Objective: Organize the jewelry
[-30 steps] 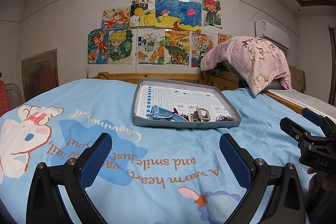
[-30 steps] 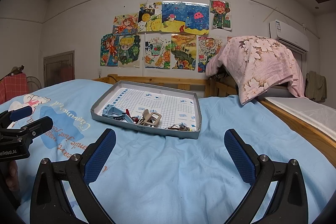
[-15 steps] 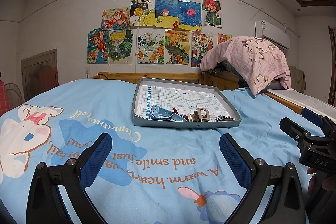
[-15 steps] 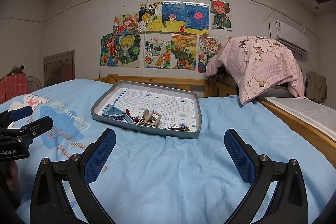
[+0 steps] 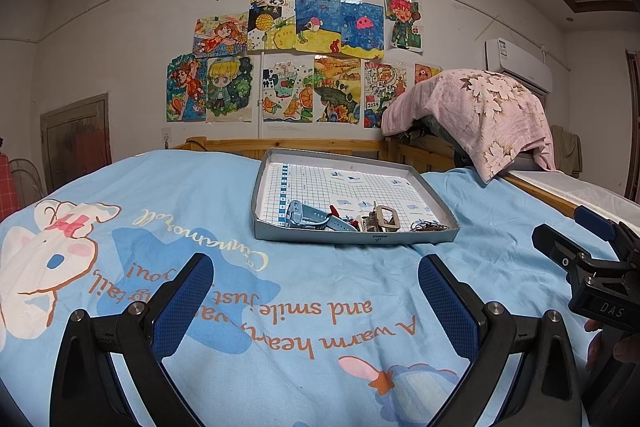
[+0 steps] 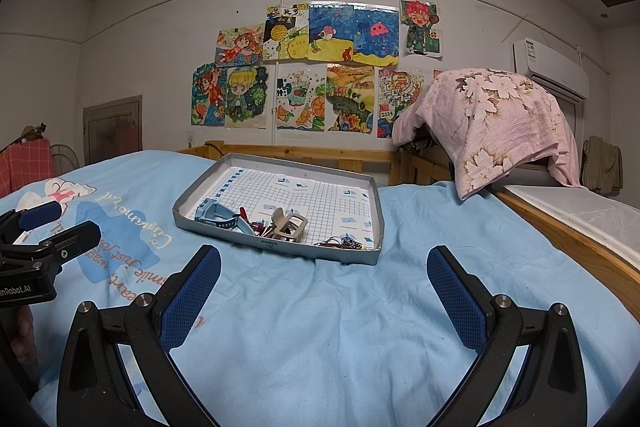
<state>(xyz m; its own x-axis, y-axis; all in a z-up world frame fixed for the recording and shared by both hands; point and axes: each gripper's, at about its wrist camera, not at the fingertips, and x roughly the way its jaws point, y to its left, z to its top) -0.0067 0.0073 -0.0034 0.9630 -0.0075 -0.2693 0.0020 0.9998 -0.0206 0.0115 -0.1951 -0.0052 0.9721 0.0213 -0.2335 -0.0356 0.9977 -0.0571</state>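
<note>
A grey shallow tray (image 5: pixel 344 238) with a grid-paper floor lies on the blue bedsheet; it also shows in the right wrist view (image 6: pixel 280 245). Along its near edge lie a blue watch (image 5: pixel 310 219) (image 6: pixel 218 215), a small red item (image 5: pixel 334 211), a beige hair claw (image 5: pixel 382 219) (image 6: pixel 289 225) and a dark beaded bracelet (image 5: pixel 429 226) (image 6: pixel 340 242). My left gripper (image 5: pixel 316 293) is open and empty, short of the tray. My right gripper (image 6: pixel 322 289) is open and empty, also short of the tray.
The blue printed bedsheet (image 5: pixel 280 307) covers the bed. A wooden bed rail (image 6: pixel 580 247) runs along the right. A pink floral blanket (image 6: pixel 492 123) is heaped at the back right. Drawings hang on the far wall (image 5: pixel 296 59).
</note>
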